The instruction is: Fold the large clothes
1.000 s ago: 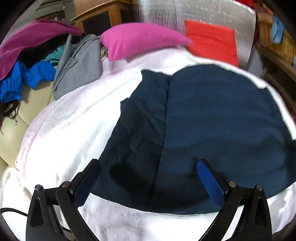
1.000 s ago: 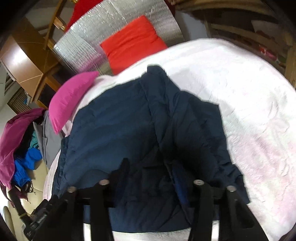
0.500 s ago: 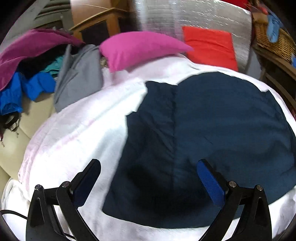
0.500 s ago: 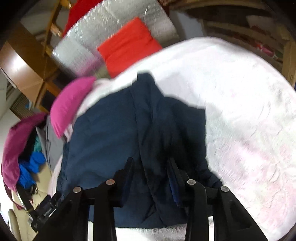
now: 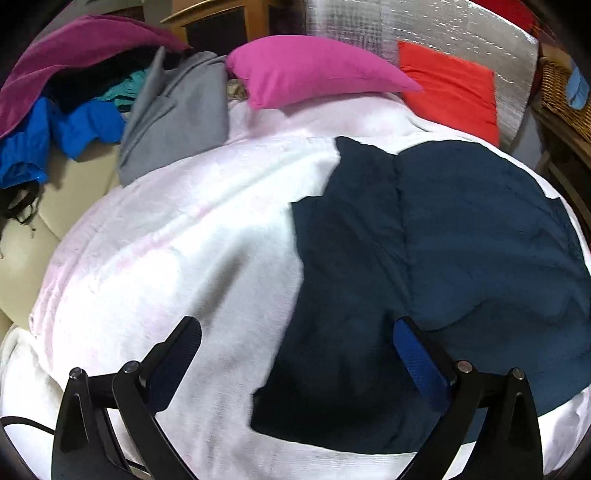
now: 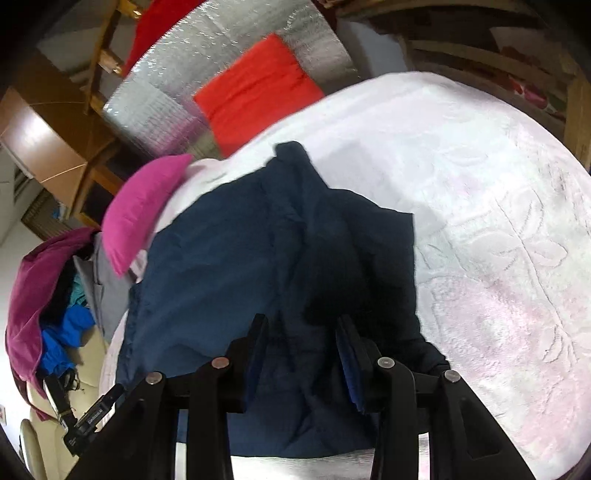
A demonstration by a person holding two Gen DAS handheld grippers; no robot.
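Nearest us, left hand-held gripper (image 5: 295, 354) has its jaws wide apart, holding nothing, over the near edge of the navy jacket (image 5: 443, 258); one finger is over the white blanket (image 5: 166, 240), the other over the navy cloth. Right hand-held gripper (image 6: 301, 354) has its jaws partly apart with a raised fold of the jacket (image 6: 258, 258) between them; we cannot tell whether the pads touch it. The jacket lies spread on the white blanket (image 6: 498, 221), one side folded over along a seam. Beyond it, a pink pillow (image 5: 314, 70) sits at the blanket's far edge, a grey garment (image 5: 177, 114) beside it. Left of that we see a pile of blue, teal and magenta clothes (image 5: 55, 92) on a cream sofa (image 5: 70, 192). Farthest back: red cushion (image 5: 450, 92) against a silver foil mat (image 5: 406, 26), wicker basket (image 5: 561, 99) at right, wooden cabinet (image 6: 40, 147).
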